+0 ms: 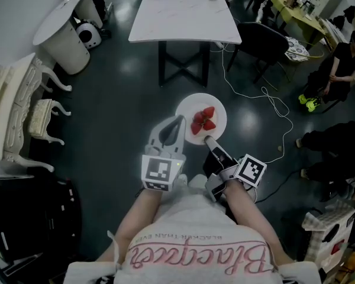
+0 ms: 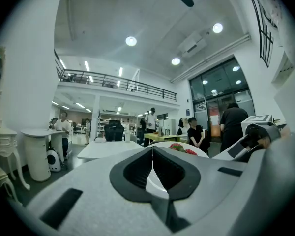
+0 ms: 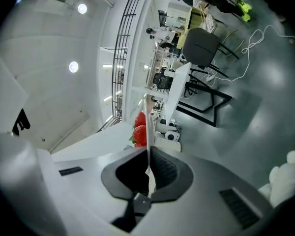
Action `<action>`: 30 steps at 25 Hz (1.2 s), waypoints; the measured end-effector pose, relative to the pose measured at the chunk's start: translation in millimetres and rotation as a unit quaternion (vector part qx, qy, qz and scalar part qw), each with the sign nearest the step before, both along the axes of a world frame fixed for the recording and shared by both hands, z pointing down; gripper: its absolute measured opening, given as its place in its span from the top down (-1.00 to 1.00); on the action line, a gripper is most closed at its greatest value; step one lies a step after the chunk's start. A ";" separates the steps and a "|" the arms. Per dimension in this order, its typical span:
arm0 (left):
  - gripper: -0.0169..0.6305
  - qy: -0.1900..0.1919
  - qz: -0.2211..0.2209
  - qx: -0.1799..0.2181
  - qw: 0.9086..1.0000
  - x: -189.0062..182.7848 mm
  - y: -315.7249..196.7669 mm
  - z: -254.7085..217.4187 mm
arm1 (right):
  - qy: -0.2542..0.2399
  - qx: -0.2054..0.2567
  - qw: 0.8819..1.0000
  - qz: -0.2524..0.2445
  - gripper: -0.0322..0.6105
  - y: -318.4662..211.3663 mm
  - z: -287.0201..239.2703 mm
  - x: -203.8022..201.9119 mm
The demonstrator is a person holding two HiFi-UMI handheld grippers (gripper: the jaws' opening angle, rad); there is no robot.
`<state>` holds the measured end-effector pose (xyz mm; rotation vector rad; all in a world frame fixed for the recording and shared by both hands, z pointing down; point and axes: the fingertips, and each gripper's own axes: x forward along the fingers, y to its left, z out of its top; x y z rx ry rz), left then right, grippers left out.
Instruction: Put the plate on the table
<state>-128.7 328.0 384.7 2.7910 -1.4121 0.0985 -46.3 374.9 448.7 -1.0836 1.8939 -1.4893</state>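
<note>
**Item: plate (image 1: 218,107), white, round, carrying strawberries (image 1: 203,120).** It is hanging level in the air over the dark floor, not yet on anything, and is being carried by its near edge.

**Left gripper (image 1: 178,120).** It is clamping the plate's near-left rim. In the left gripper view the white rim (image 2: 159,185) is running between the pressed pads, with the strawberries (image 2: 180,147) showing just past them.

**Right gripper (image 1: 209,139).** It is pinching the plate's near rim, close beside the fruit. In the right gripper view the rim (image 3: 146,127) is showing edge-on as a thin white line caught between the nearly closed jaws.

**Table (image 1: 183,16), white, rectangular, on a dark crossed frame.** It is standing straight ahead of the plate and well apart from it, with bare floor between. Its near edge is lying crosswise to the person.

**Key relation.** The table is lying forward of both grippers, slightly to the left of the plate, so the left gripper is sitting marginally nearer its middle. The carry probably needs to go forward with both grips kept level so the loose fruit is not rolling off.
</note>
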 end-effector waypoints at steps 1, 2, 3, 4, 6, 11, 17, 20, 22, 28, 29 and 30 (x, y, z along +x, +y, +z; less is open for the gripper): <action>0.93 0.000 0.002 -0.002 1.000 1.6 -2.8 1.3 | -0.001 0.001 1.000 0.002 0.87 -3.6 -0.5 1.0; 0.93 0.001 0.003 -0.003 1.000 2.9 -5.8 2.5 | 0.000 0.002 1.000 0.003 0.87 -7.3 -0.4 2.0; 0.93 0.002 0.005 -0.005 1.000 4.0 -9.1 3.6 | 0.002 0.002 1.000 0.003 0.87 -11.0 0.3 3.0; 0.93 0.003 0.005 -0.007 1.000 4.9 -12.8 4.7 | 0.003 -0.001 1.000 0.003 0.87 -14.6 1.6 3.7; 0.93 0.003 0.003 -0.011 1.000 5.7 -21.6 6.5 | 0.003 -0.007 1.000 0.002 0.87 -22.8 4.2 4.6; 0.93 0.005 -0.006 -0.014 1.000 8.8 -48.9 9.3 | 0.008 -0.014 1.000 -0.003 0.87 -52.1 9.5 10.5; 0.93 0.002 -0.014 -0.018 1.000 18.7 -93.9 16.4 | 0.002 -0.009 1.000 -0.008 0.87 -100.5 11.7 21.2; 0.93 -0.001 -0.018 -0.014 1.000 24.8 -120.1 14.2 | -0.001 -0.010 1.000 -0.006 0.87 -128.8 11.6 29.4; 0.93 -0.001 -0.021 -0.012 1.000 29.7 -140.5 12.2 | -0.003 -0.007 1.000 -0.008 0.87 -150.4 9.5 35.4; 0.93 -0.008 -0.027 -0.010 1.000 56.5 -196.3 9.6 | -0.014 -0.006 1.000 -0.012 0.87 -208.4 5.4 62.3; 0.93 -0.009 -0.027 -0.009 1.000 62.9 -204.1 9.0 | -0.015 -0.008 1.000 -0.012 0.87 -217.5 5.5 68.7; 0.93 -0.011 -0.027 -0.008 1.000 69.6 -212.7 8.6 | -0.016 -0.008 1.000 -0.012 0.87 -227.5 4.8 75.1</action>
